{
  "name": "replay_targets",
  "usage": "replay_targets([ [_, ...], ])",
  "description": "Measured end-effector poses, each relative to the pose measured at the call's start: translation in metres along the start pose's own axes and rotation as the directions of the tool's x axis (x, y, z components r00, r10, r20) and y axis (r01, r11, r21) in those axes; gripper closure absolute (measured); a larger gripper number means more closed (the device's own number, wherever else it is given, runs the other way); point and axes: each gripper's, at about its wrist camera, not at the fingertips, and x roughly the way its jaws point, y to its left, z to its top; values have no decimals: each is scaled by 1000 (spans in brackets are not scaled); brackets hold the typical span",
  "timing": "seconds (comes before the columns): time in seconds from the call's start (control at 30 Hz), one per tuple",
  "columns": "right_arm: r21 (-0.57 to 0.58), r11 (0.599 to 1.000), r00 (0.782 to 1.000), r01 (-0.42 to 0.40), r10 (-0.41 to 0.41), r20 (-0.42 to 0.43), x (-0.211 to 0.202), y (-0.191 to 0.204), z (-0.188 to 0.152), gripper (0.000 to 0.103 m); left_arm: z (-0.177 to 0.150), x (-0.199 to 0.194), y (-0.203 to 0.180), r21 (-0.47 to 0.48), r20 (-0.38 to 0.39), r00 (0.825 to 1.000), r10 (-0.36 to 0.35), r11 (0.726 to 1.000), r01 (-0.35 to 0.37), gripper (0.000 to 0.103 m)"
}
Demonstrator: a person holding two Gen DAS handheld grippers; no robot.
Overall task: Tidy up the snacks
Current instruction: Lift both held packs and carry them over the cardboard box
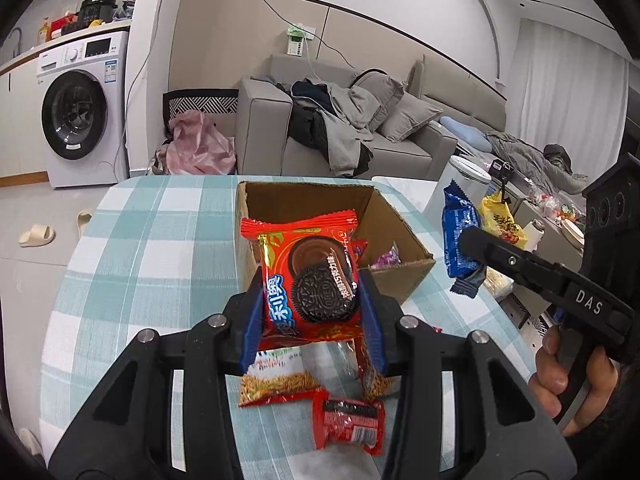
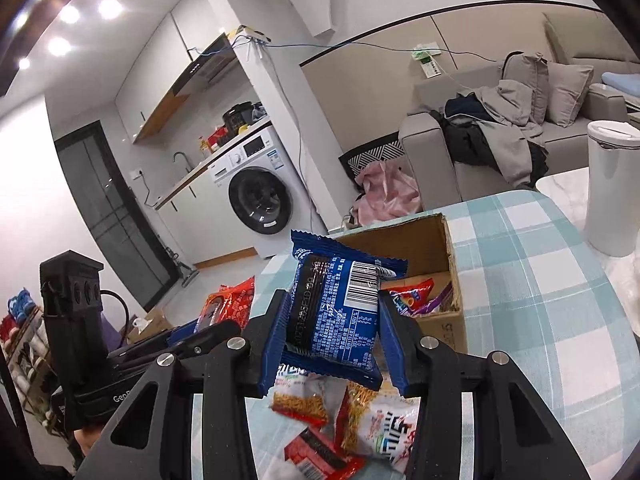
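My left gripper is shut on a red Oreo packet and holds it above the table, just in front of an open cardboard box. My right gripper is shut on a blue snack packet, also held in the air near the box. The blue packet and right gripper also show at the right of the left wrist view. The box holds a few colourful packets. Loose snack packets and a small red packet lie on the table below both grippers.
The table has a teal and white checked cloth. A white bin stands past the table's right side. A sofa with clothes and a washing machine stand behind. The left gripper body sits at the left of the right wrist view.
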Motion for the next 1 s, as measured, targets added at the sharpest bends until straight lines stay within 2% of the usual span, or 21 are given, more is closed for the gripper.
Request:
replay_targets([
  [0.6,140,989,998,55,-56,1,41,-39,-1,59,16,76,0,31,-35,998,49,998,-48,63],
  [1.0,182,981,998,61,-59,-14,69,-56,-2,59,20,116,4,44,-60,996,66,997,-64,63],
])
